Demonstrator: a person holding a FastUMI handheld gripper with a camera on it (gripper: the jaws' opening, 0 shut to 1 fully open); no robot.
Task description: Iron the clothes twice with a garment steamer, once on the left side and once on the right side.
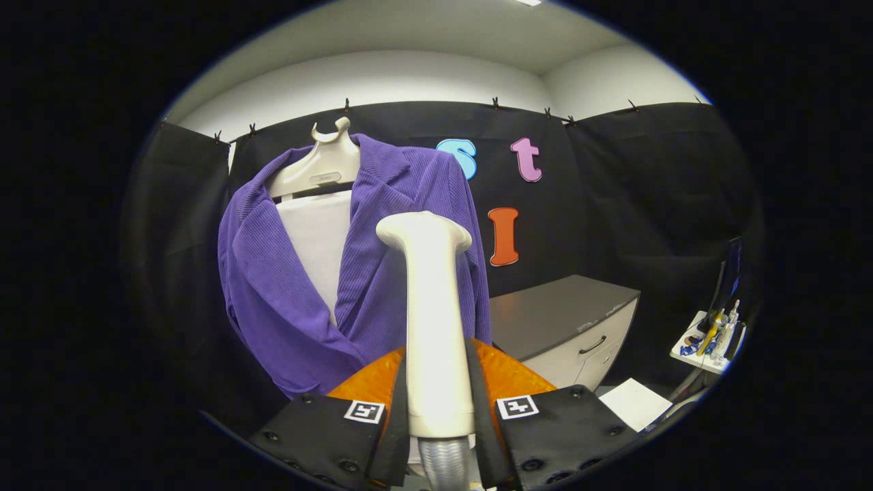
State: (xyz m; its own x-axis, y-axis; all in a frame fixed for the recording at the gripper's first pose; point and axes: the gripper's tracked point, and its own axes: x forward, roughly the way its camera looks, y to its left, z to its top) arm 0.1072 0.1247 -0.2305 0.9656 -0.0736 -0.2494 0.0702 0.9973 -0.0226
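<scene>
The light comes from above me. A bright lamp (528,2) shines in the ceiling, and the white wall (382,78) up there glows softly. Lower down it gets dim, and the black cloth (648,191) soaks up most of the light. My steamer (433,320) looks bright and a bit shiny along its handle. The purple jacket (273,286) has soft shadows in its folds. Straight lines bend near the sides, like the top of the cloth. The small things on the far tray (709,337) look tiny and fuzzy.
</scene>
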